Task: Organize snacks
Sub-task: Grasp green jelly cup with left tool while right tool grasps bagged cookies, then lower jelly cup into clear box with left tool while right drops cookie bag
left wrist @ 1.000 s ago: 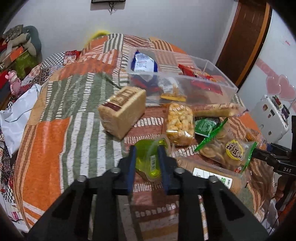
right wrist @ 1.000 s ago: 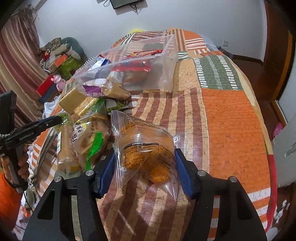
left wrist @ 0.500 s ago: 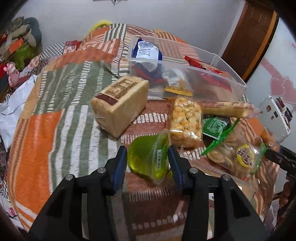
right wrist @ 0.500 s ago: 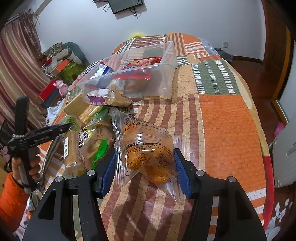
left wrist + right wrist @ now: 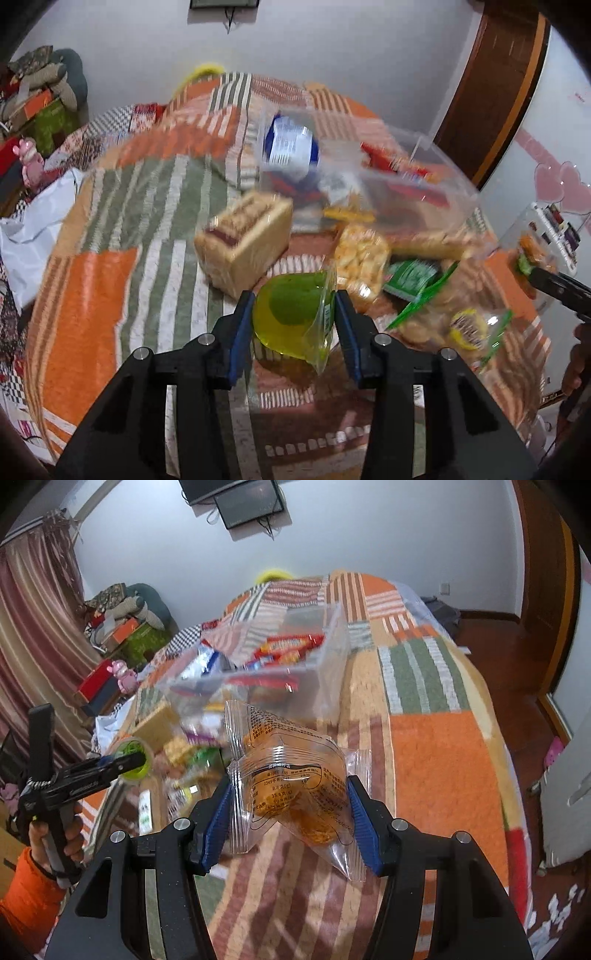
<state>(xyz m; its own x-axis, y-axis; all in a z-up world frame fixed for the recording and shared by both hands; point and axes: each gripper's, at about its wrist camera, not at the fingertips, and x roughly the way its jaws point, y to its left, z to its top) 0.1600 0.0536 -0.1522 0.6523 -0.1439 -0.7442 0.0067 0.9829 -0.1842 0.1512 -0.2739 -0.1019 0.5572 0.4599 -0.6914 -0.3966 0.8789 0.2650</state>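
My left gripper has a green jelly cup between its blue pads, and the jaws are closing on it. The cup hangs just above the striped bedspread. In the right wrist view the same cup sits at the left gripper's tip. My right gripper is shut on clear packets of orange snacks, held off the bed. Beyond both stands a clear plastic bin holding blue, red and yellow packets. Loose snacks lie in front of it: a tan cake block, a puffed-snack pack, a green packet.
A biscuit bag lies right of the cup. A white box stands off the bed's right side, with a brown door behind it. Boxes and soft toys crowd the floor on the left. A hand in an orange sleeve holds the left gripper.
The left jaws stand wider around the jelly cup, which has come up off the bed. The right gripper has risen with the orange snack packets.
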